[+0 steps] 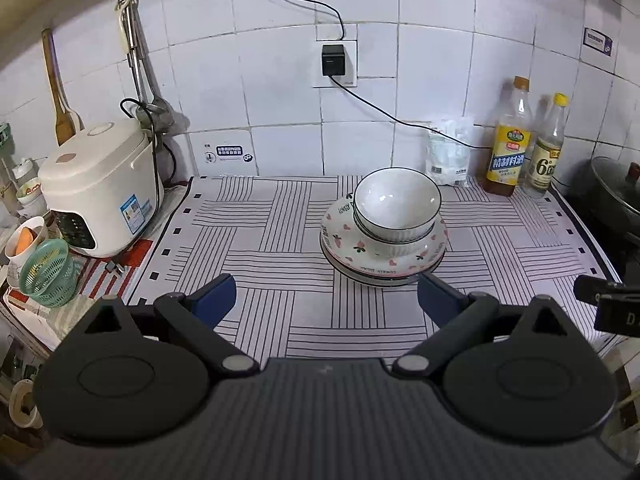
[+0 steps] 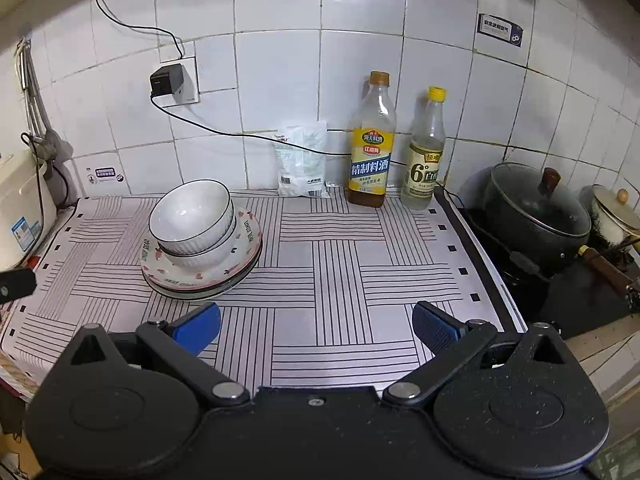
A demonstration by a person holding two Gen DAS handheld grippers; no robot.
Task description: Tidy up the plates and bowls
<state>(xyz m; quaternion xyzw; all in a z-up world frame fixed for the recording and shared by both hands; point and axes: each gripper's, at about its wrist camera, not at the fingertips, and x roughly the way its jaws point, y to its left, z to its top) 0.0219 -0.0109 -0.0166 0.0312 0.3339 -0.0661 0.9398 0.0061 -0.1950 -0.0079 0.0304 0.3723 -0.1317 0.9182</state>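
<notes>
Two white ribbed bowls (image 1: 396, 208) (image 2: 194, 222) with dark rims sit nested on a stack of plates (image 1: 348, 246) (image 2: 248, 236); the top plate has pink hearts. The stack rests on a striped mat (image 1: 272, 248) (image 2: 340, 256). My left gripper (image 1: 326, 294) is open and empty, hovering just in front of the stack. My right gripper (image 2: 316, 324) is also open and empty, with the stack ahead to its left. A black part of the right gripper (image 1: 608, 304) shows at the right edge of the left wrist view.
A white rice cooker (image 1: 100, 188) stands at the left with a green basket (image 1: 50, 272) beside it. Two bottles (image 2: 372, 140) (image 2: 426, 152) and a white packet (image 2: 302, 160) line the tiled wall. A black lidded pot (image 2: 536, 212) sits on the stove at right.
</notes>
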